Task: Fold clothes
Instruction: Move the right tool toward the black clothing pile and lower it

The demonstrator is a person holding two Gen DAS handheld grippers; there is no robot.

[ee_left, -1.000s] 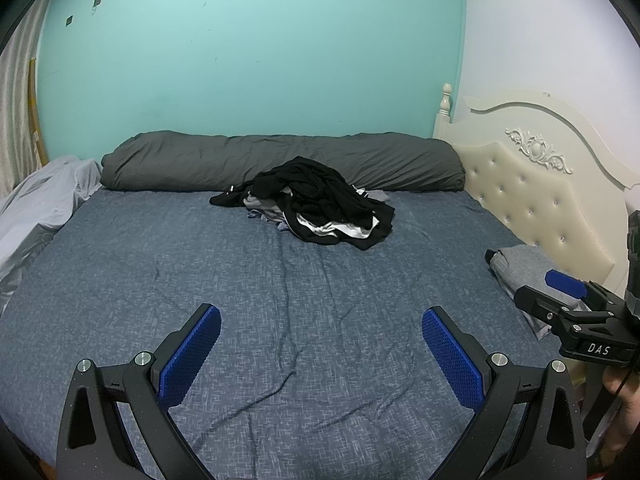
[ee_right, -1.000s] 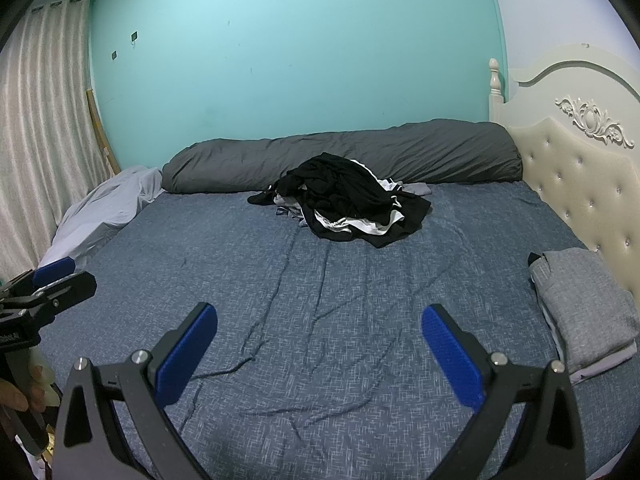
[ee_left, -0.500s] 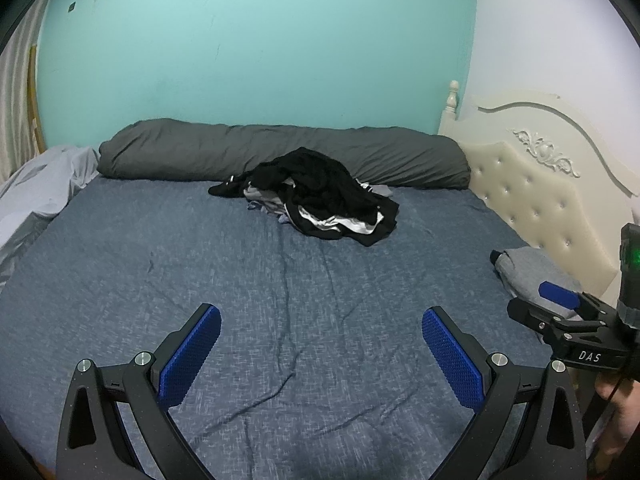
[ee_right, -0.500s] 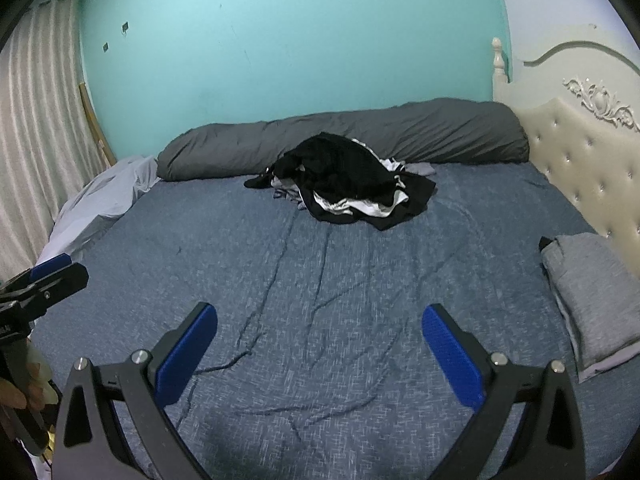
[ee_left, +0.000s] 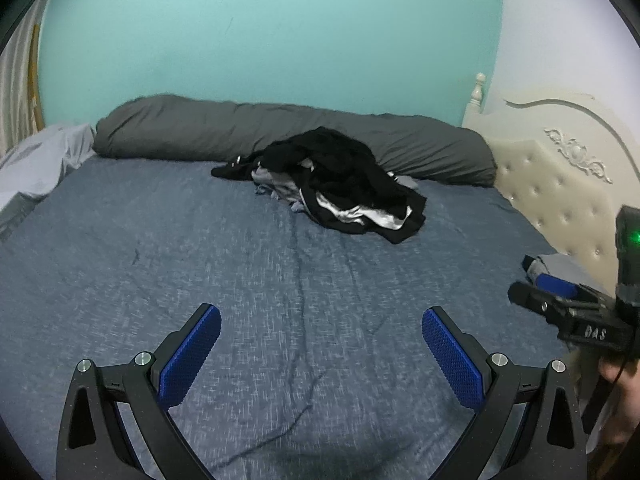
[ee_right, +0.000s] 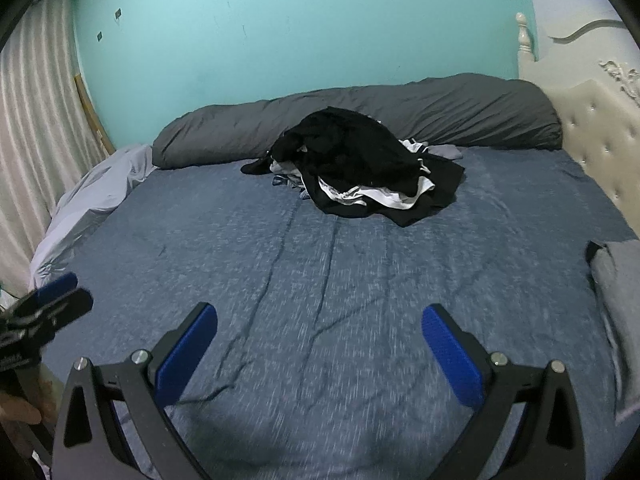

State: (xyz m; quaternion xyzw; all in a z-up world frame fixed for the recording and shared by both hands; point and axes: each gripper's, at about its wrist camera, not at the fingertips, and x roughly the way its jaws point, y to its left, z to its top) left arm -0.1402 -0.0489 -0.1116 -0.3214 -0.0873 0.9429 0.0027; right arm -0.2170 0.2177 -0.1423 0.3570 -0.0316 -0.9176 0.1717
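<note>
Bed [ee_left: 120, 264] with a blue-grey sheet fills the ground ahead of both grippers; the sheet is creased down the middle. Teal wall [ee_left: 280, 32] stands behind it. Cream padded headboard [ee_left: 560, 200] runs along the right side. Pale striped curtain [ee_right: 32, 128] hangs far left in the right wrist view.

Long dark grey bolster [ee_left: 180, 136] lies across the far edge of the bed, against the wall. Light grey crumpled bedding [ee_right: 92, 196] lies at the far left corner.

Pile of clothes [ee_left: 340, 184], mostly black with white and grey pieces, sits well ahead of both grippers, just in front of the bolster, unfolded. Folded grey garment [ee_right: 616, 312] lies to the right, near the headboard.

Left gripper [ee_left: 320, 354]: jaws spread wide, nothing between them, above bare sheet. Right gripper [ee_right: 319, 354]: same, spread wide and empty. Each shows at the edge of the other's view, with a hand [ee_left: 624, 396] on its handle.
</note>
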